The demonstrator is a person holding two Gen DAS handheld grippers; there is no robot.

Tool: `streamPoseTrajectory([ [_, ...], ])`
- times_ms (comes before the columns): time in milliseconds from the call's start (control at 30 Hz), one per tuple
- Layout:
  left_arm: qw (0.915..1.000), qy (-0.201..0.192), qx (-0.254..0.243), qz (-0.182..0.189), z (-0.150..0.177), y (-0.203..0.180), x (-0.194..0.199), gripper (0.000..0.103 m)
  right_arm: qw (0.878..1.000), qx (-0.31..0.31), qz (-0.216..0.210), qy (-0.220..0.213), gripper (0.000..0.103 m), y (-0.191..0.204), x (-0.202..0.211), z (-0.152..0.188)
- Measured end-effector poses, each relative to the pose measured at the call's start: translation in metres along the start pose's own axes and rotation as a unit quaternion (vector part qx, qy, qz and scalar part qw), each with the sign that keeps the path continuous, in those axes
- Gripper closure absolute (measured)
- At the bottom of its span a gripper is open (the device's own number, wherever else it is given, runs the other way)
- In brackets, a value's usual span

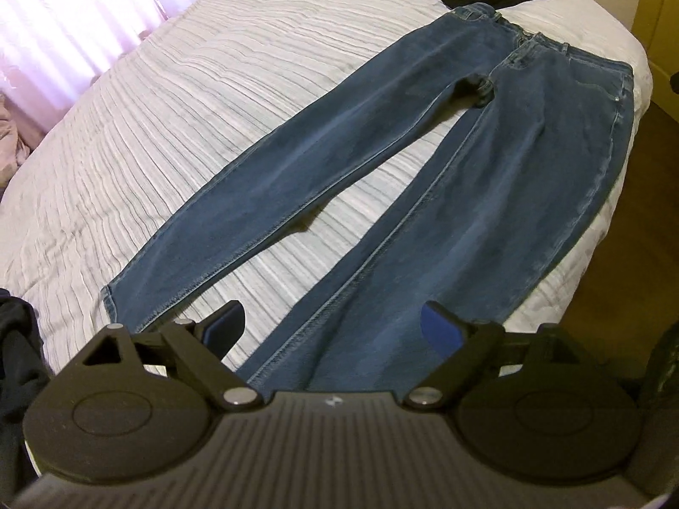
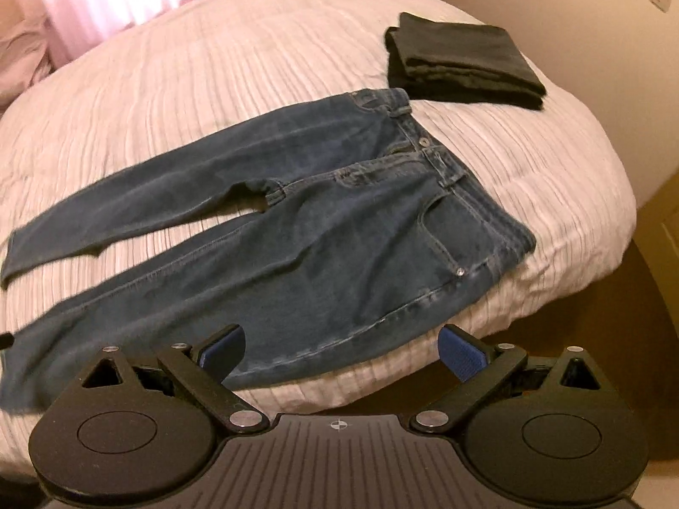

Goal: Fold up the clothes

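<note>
Blue denim jeans (image 2: 305, 229) lie flat, legs apart, on the white ribbed bedspread (image 2: 212, 85).
Left gripper (image 1: 333, 331) and right gripper (image 2: 341, 350) hover above the jeans, fingers wide apart, empty; a folded dark garment (image 2: 462, 61) lies beyond the jeans' waistband.

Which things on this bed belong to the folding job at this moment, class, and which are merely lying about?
Belongs to the job:
- blue jeans, spread flat, unfolded
- left gripper, open, empty
- right gripper, open, empty

Lying about:
- folded dark garment, beyond the waistband
- dark clothing at the bed's edge
- white bedspread
- pink curtain
</note>
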State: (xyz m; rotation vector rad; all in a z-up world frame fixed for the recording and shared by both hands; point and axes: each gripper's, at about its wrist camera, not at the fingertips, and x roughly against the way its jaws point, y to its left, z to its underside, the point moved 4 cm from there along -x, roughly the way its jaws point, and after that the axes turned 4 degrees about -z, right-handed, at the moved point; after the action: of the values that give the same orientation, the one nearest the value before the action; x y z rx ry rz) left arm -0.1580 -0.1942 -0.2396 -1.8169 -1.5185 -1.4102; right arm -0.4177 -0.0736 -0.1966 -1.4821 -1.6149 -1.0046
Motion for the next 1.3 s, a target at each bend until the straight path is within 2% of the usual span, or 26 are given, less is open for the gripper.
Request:
streamPoseTrajectory([
  [267,0.9999,0.008,0.004,-0.008,-0.005,-0.028,0.012,0.014,0.999,0.019,-0.024,0.014,0.003,-0.013,-0.008,0.001],
  [633,0.9994,0.026,0.004,-0.024,0.003,-0.029,0.014,0.014,0.997,0.051,-0.044,0.032,0.003,-0.004,-0.015,0.010],
  [867,0.9983,0.050,0.008,-0.029,0.027,-0.023,0.016,0.013,0.994,0.076,-0.058,0.050,0.003,0.014,-0.022,0.015],
  [1100,0.9940,0.085,0.048,-0.048,0.064,-0.001,0.016,0.013,0.989,0.106,-0.074,0.067,0.003,0.036,-0.032,0.021],
  [1300,0.9918,0.091,0.070,-0.055,0.075,0.010,0.019,0.013,0.984,0.134,-0.087,0.073,0.003,0.053,-0.041,0.017],
])
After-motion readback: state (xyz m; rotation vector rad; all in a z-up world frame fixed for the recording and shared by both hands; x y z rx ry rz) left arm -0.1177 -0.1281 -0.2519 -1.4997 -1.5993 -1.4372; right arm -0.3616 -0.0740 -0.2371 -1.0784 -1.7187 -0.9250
